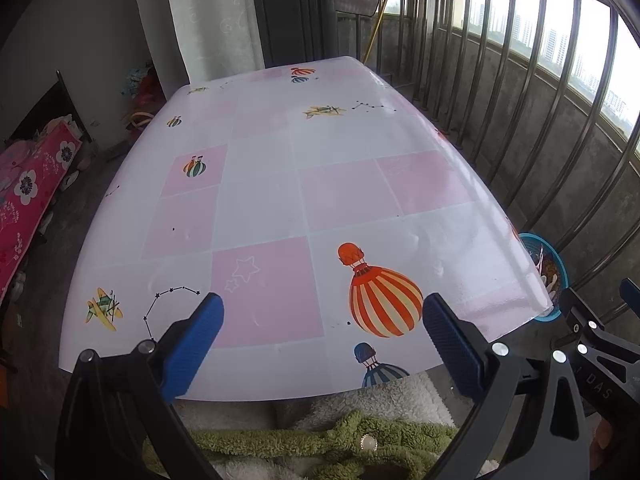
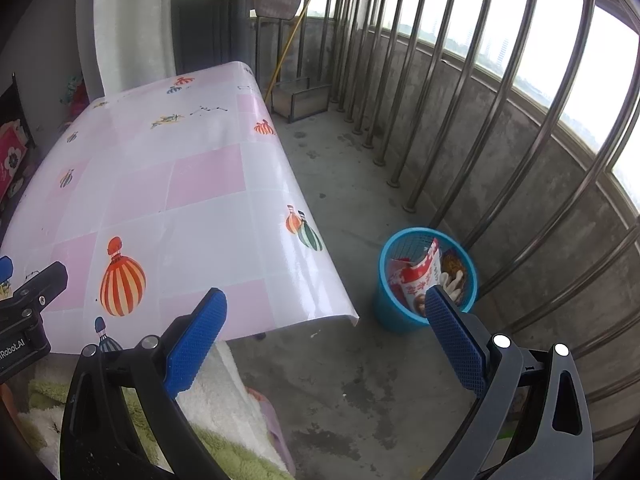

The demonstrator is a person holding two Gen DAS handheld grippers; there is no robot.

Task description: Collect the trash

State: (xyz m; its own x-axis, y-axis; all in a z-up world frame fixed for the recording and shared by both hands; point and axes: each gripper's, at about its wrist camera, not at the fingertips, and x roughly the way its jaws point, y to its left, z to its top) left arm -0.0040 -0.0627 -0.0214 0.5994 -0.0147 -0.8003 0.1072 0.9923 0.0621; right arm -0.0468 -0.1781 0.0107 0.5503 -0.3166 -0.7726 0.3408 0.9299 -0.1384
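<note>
While both tongs, left (image 1: 322, 338) and right (image 2: 325, 334), gape unloaded, light crinkly wrappers (image 2: 420, 280) fill the bin (image 2: 386, 304) at two o'clock; pinch an edge.

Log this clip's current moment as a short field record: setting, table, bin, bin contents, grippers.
setting: balcony with metal railing
table: patterned tablecloth, no loose items visible on it
bin: blue wastebasket on the floor beside the table's right edge
bin contents: red-and-white snack wrapper, other packaging
left gripper: open, empty
right gripper: open, empty
</note>
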